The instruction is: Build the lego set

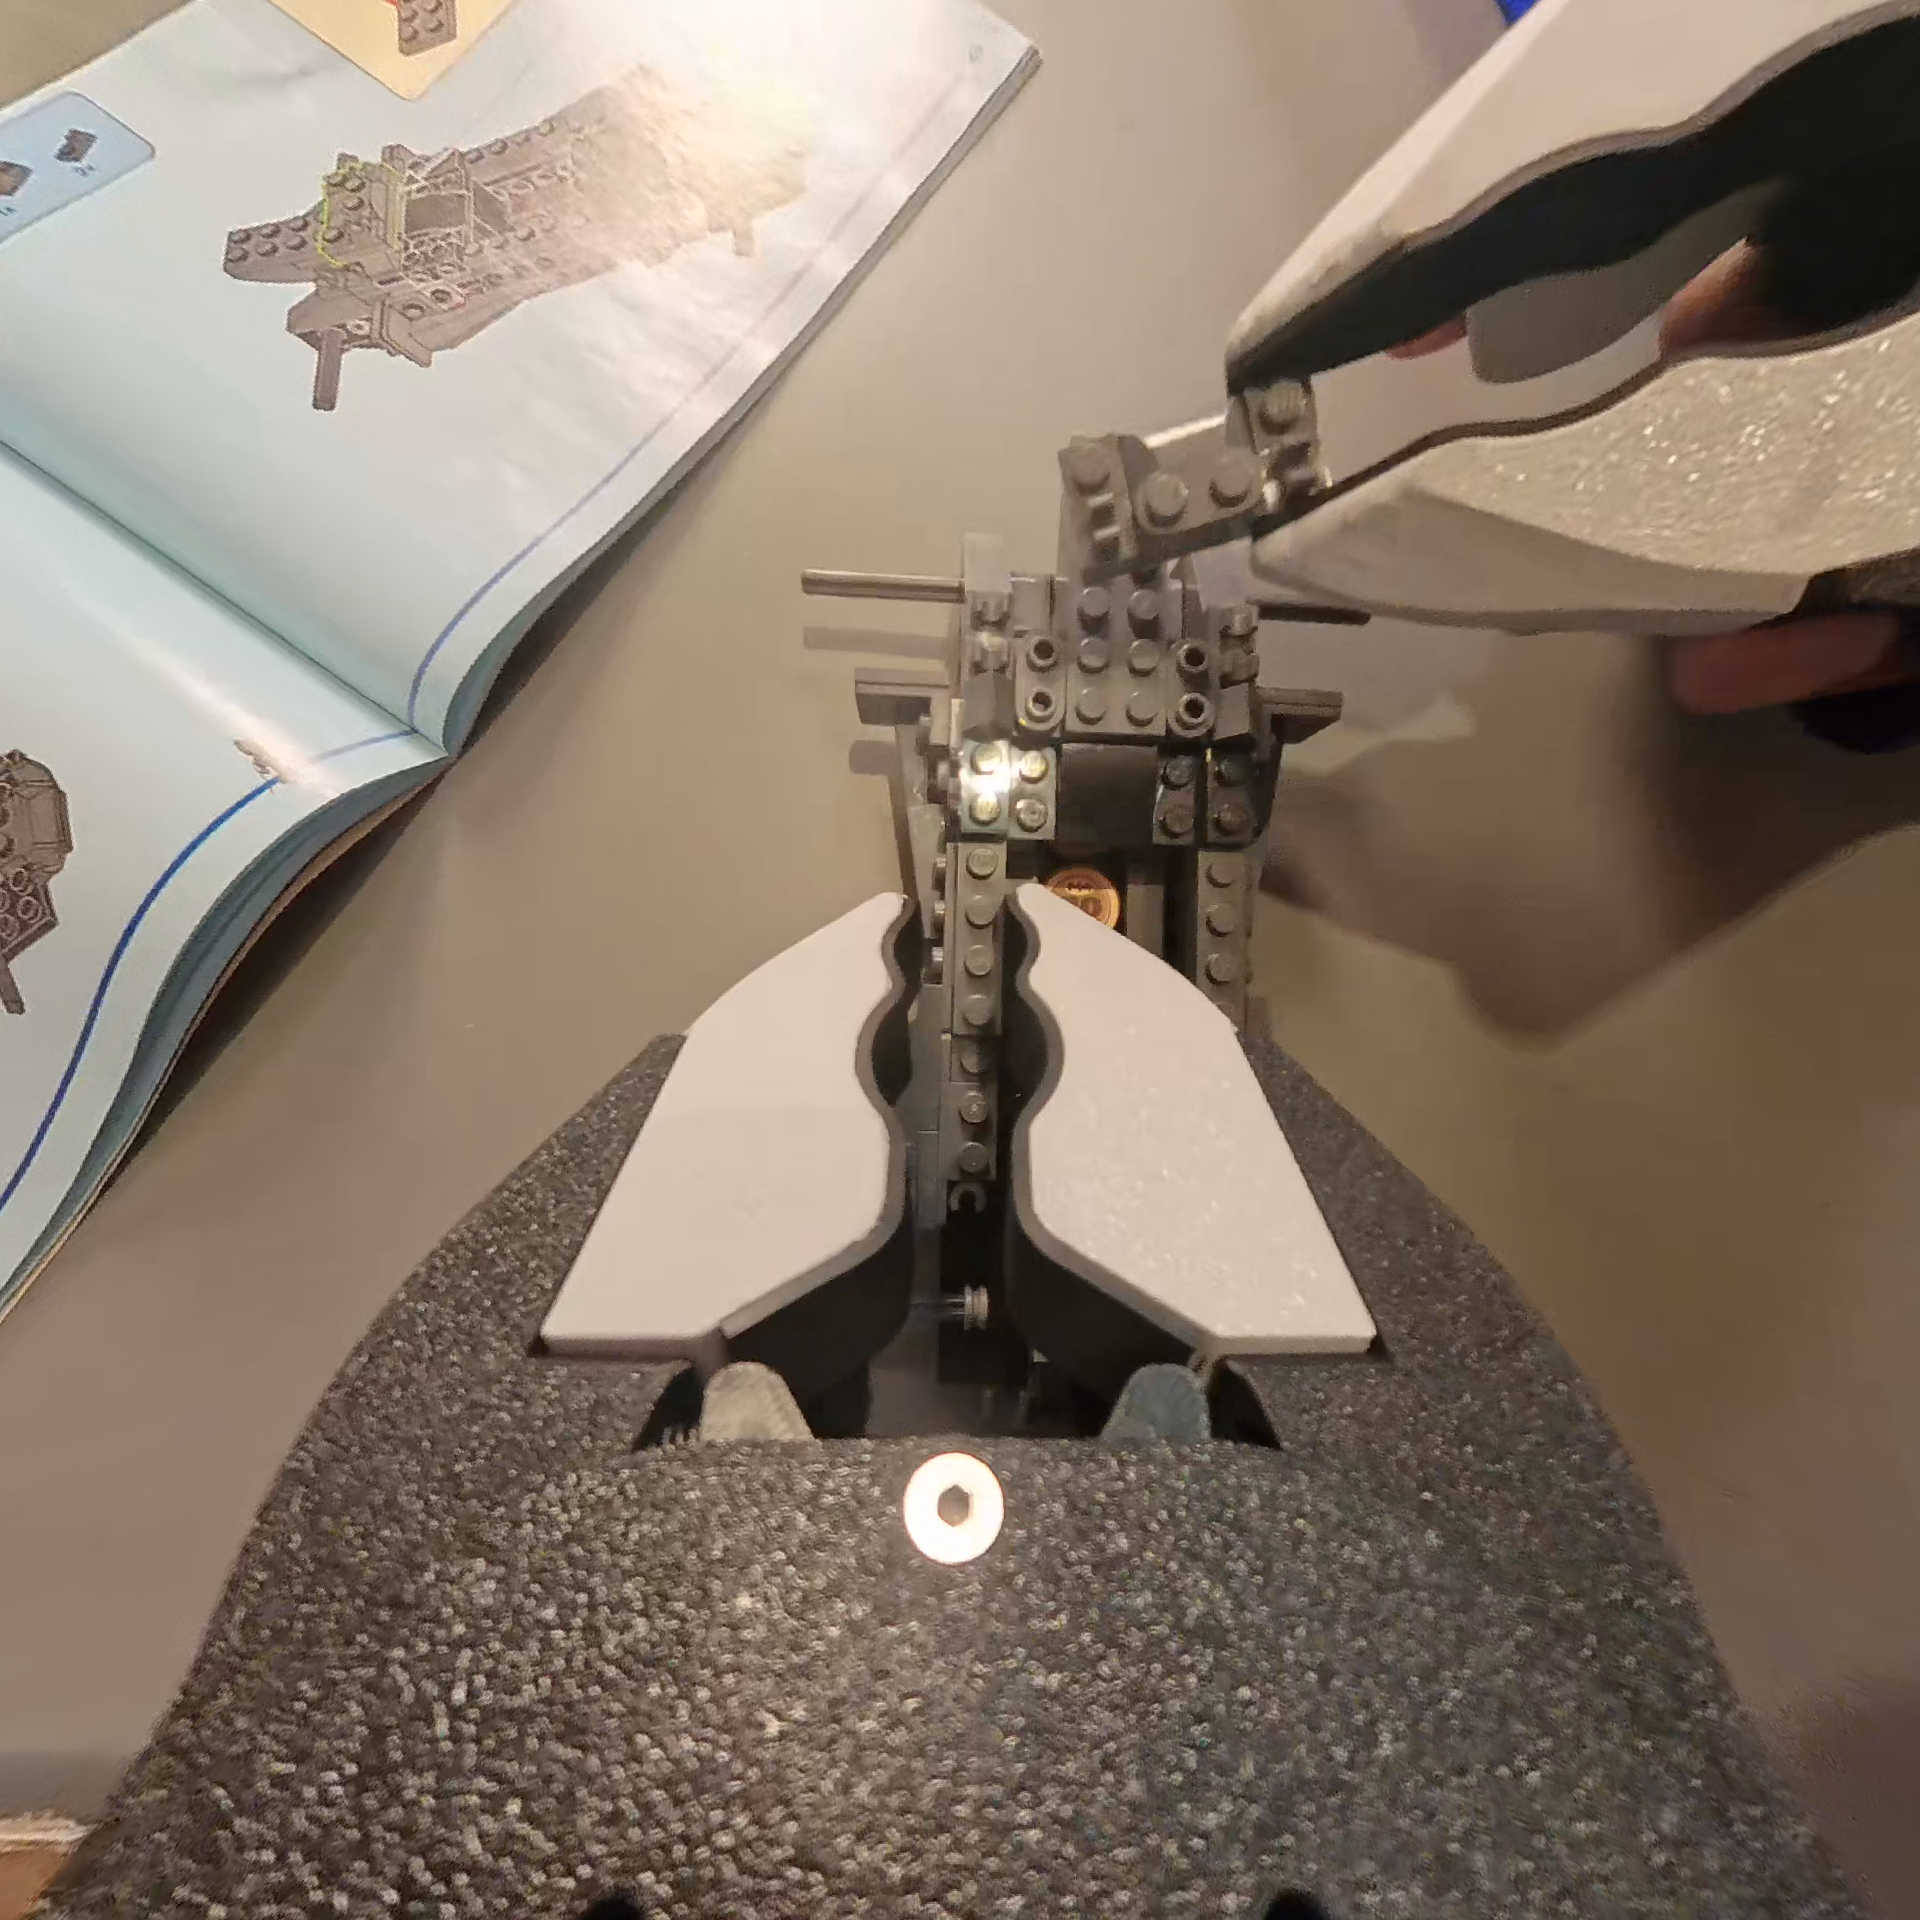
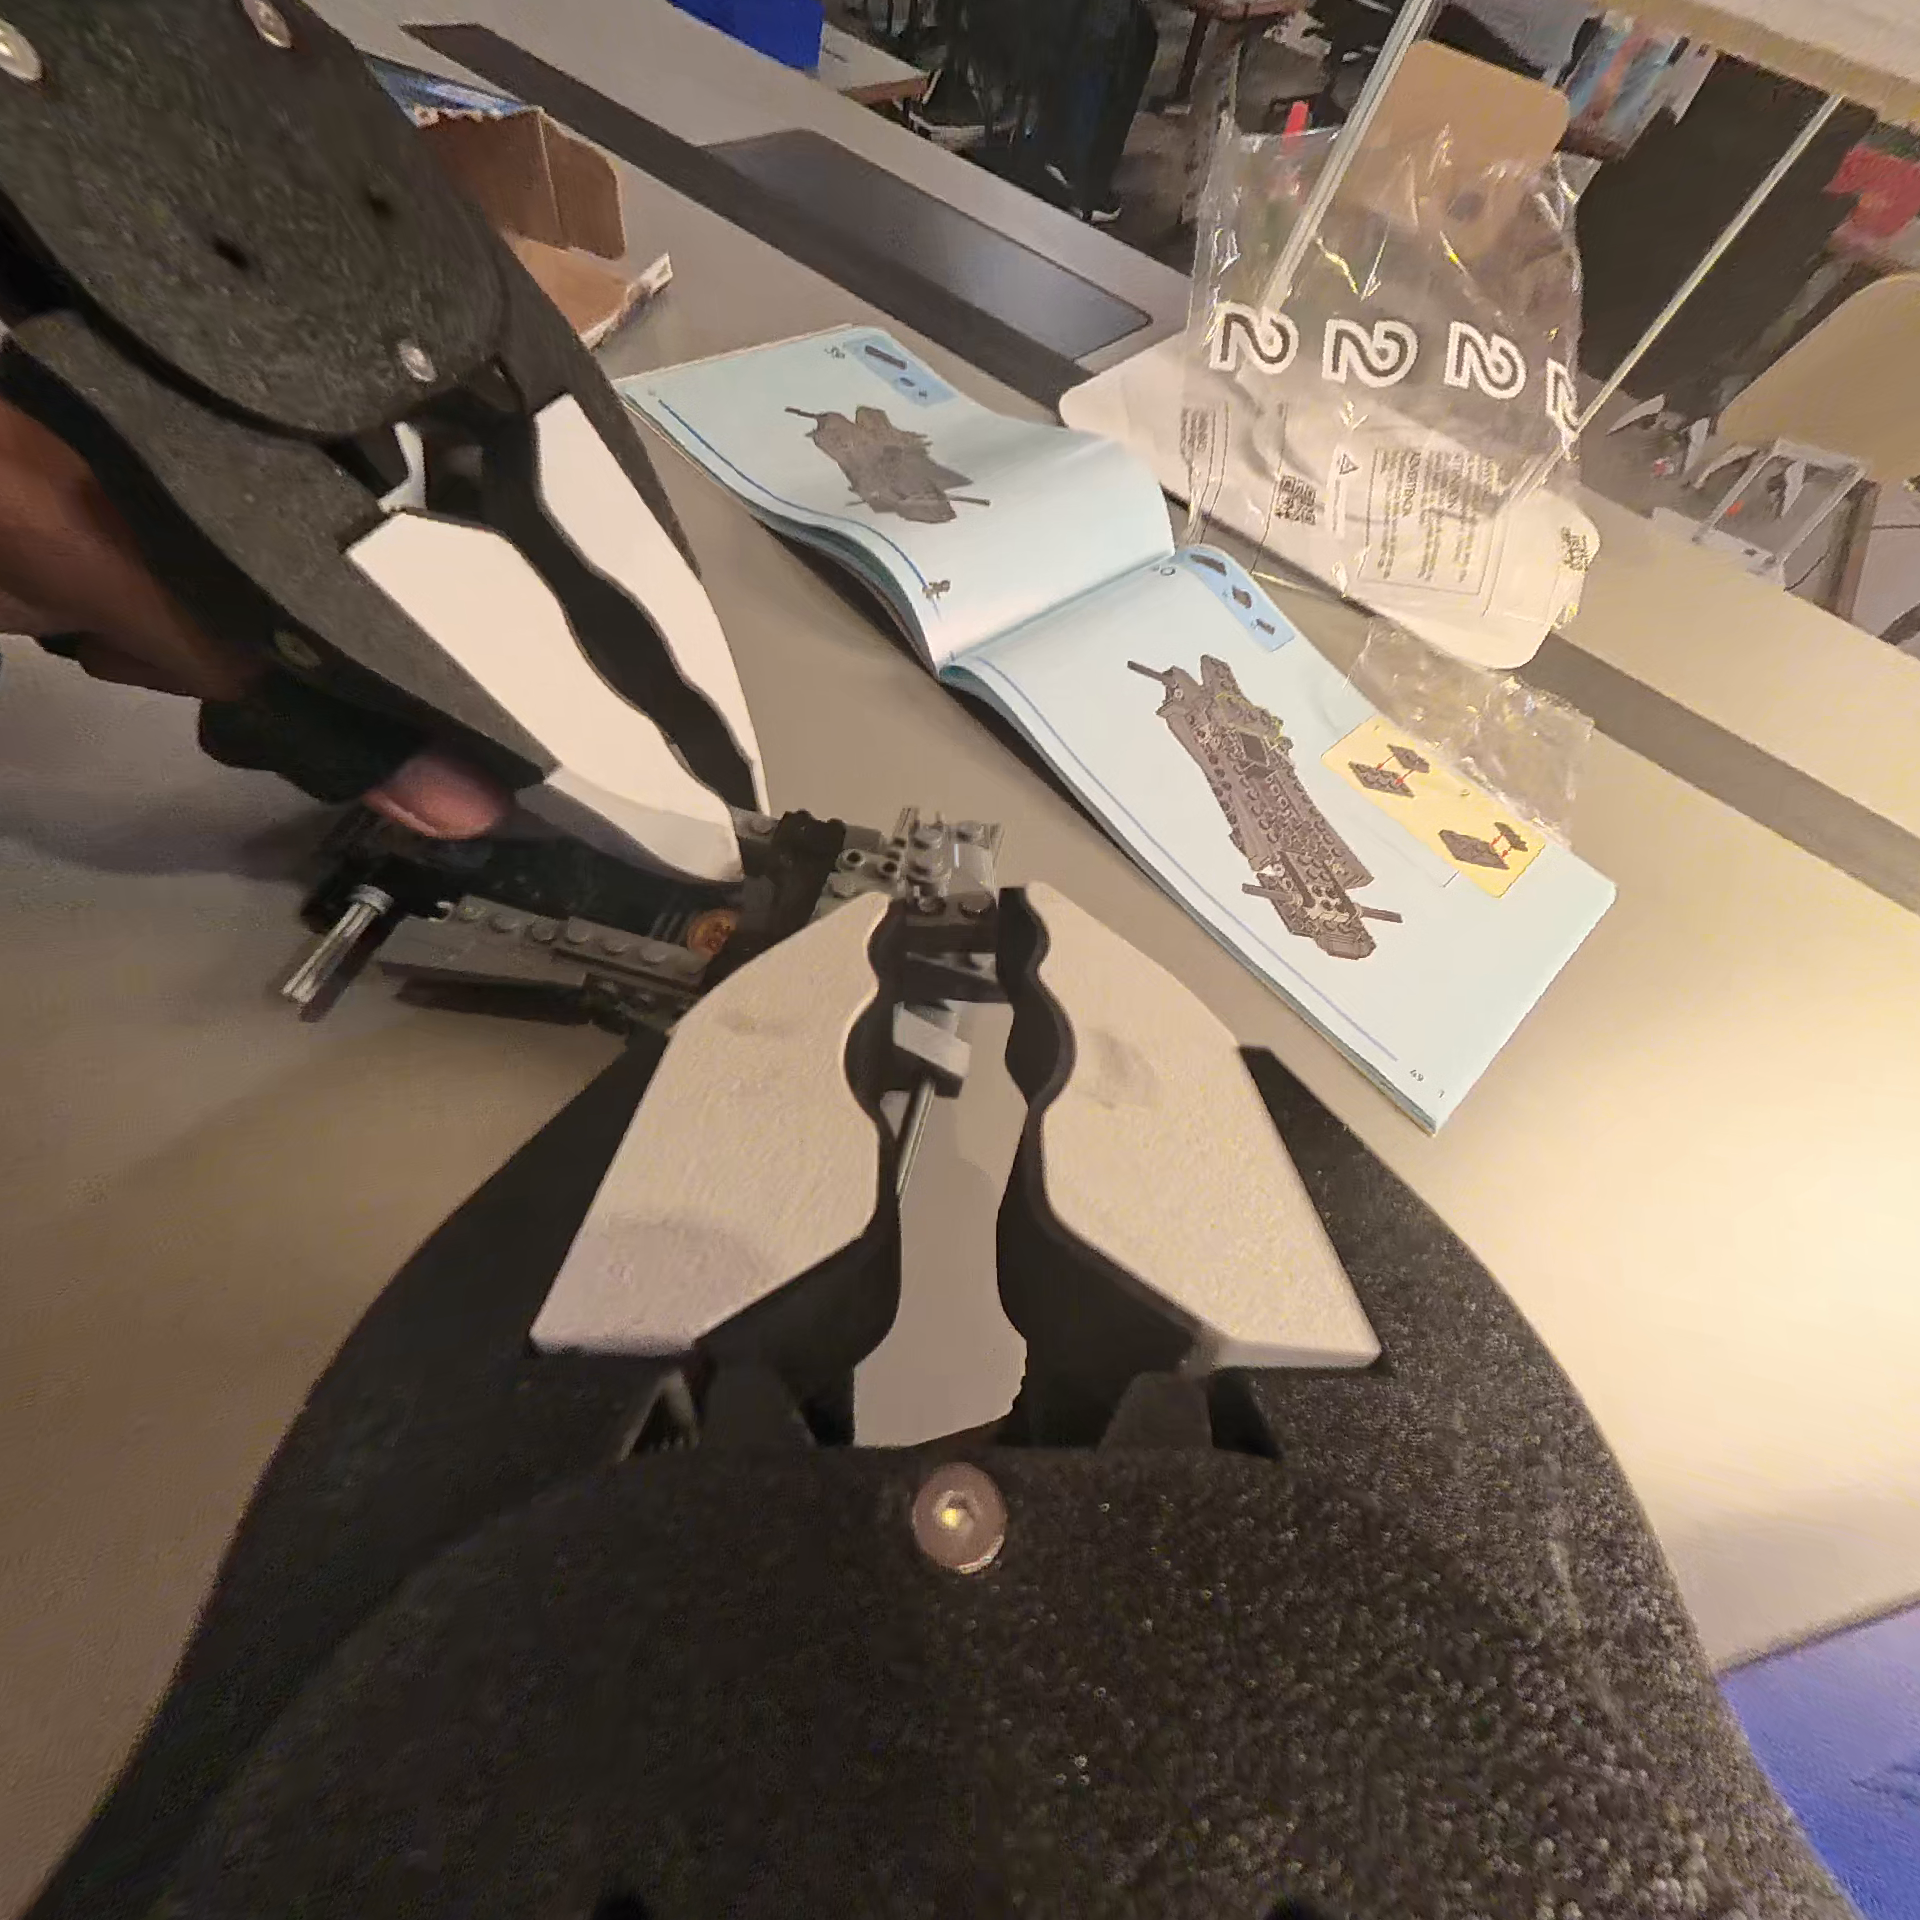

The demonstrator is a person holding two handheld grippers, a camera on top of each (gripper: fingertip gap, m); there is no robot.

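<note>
Your left gripper (image 1: 961, 914) is clamped on a side rail of the long dark grey brick model (image 1: 1101, 727) lying on the beige table (image 1: 623, 935) beside the open blue instruction booklet (image 1: 416, 364). Your right gripper (image 2: 940, 914) pinches a small grey studded plate (image 1: 1195, 499) over the model's far end.

The brick model (image 1: 1091, 727) is matt grey and black plastic, studded, one stud plate catching a bright glare, with a glossy orange round tile (image 1: 1081, 896) set low in it. Left of the model, the booklet (image 1: 312, 416) is smooth pale-blue paper with a soft sheen. Beyond the booklet a clear bag (image 2: 1382, 343) is crinkled, shiny plastic film. The table (image 1: 623, 935) looks smooth, matt beige. Each gripper body is coarse, grainy black; its fingers (image 1: 769, 1091) are pale, finely speckled, matt.
</note>
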